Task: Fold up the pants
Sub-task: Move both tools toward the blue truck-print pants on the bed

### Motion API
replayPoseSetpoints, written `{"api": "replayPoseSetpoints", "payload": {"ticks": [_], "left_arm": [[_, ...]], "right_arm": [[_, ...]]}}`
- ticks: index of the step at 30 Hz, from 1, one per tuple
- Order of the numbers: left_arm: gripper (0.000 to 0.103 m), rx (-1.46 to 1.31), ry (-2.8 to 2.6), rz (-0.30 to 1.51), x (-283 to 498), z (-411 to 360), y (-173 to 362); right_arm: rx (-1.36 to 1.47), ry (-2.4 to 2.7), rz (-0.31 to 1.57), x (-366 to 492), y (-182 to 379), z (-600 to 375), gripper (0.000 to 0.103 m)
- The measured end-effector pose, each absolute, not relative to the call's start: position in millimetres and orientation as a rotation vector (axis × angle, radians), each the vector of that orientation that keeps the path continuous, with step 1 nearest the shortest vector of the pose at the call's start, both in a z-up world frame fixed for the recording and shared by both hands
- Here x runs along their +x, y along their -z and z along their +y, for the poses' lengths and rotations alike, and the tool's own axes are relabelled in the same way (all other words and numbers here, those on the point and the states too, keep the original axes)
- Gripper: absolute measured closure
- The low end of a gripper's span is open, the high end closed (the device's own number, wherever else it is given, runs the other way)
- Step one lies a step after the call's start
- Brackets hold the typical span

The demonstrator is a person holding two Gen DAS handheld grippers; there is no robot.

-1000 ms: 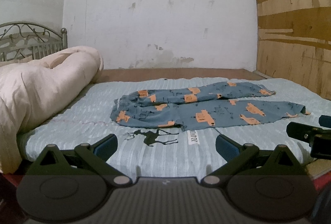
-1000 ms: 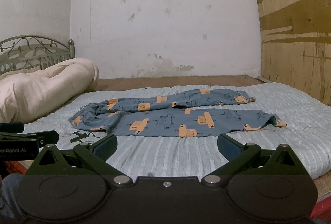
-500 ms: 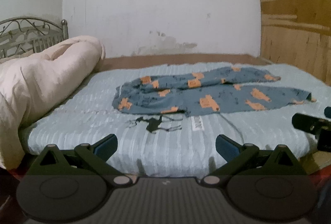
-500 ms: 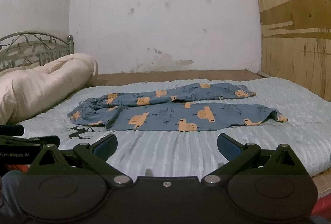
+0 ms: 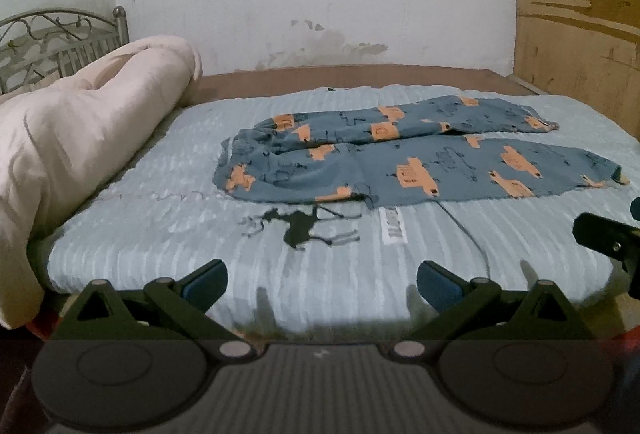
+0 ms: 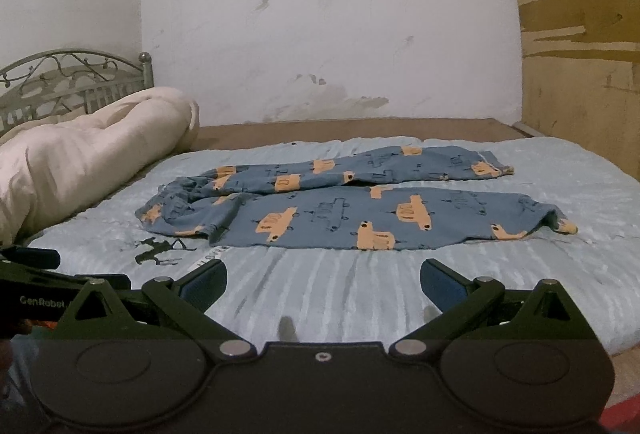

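Left wrist view: left gripper point(image 5: 322, 282) jaws spread wide, empty, over the near edge of the pale blue striped bedsheet point(image 5: 160, 234). Blue cotton pants with orange car prints point(image 5: 400, 165) lie flat mid-bed, legs pointing right, rolled cream quilt point(image 5: 80, 137) left. Right wrist view: right gripper point(image 6: 323, 280) also wide apart, empty, well short of the pants point(image 6: 360, 218).

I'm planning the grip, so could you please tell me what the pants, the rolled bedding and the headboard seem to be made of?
Pants: thin, soft printed fabric, probably cotton knit; they lie limp with small wrinkles.
Rolled bedding: puffy padded quilt, slightly sheeny cream cover with deep soft folds.
Headboard: grey-painted metal, likely wrought iron, judging by thin scrollwork bars.
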State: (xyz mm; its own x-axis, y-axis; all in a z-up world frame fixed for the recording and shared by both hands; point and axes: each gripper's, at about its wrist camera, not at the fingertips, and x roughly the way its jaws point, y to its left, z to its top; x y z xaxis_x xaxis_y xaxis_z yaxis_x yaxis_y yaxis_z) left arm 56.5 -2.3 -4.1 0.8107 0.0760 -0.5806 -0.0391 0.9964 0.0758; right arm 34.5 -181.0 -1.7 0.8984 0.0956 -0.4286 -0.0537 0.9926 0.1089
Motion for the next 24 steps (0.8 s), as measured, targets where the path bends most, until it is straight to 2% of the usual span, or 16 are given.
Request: {"api": "replayPoseSetpoints", "payload": {"ticks": [11, 24], "left_arm": [[0.001, 0.109, -0.092, 0.633, 142.4, 8.2, -20.7], [0.001, 0.129, -0.094, 0.668, 242.0, 11.8, -11.7]], "right_arm": [[0.071, -0.167, 0.491, 116.3, -13.7, -189.9, 0.001], [0.042, -0.174, 0.54, 224.1, -17.0, -208.1, 0.001]]}}
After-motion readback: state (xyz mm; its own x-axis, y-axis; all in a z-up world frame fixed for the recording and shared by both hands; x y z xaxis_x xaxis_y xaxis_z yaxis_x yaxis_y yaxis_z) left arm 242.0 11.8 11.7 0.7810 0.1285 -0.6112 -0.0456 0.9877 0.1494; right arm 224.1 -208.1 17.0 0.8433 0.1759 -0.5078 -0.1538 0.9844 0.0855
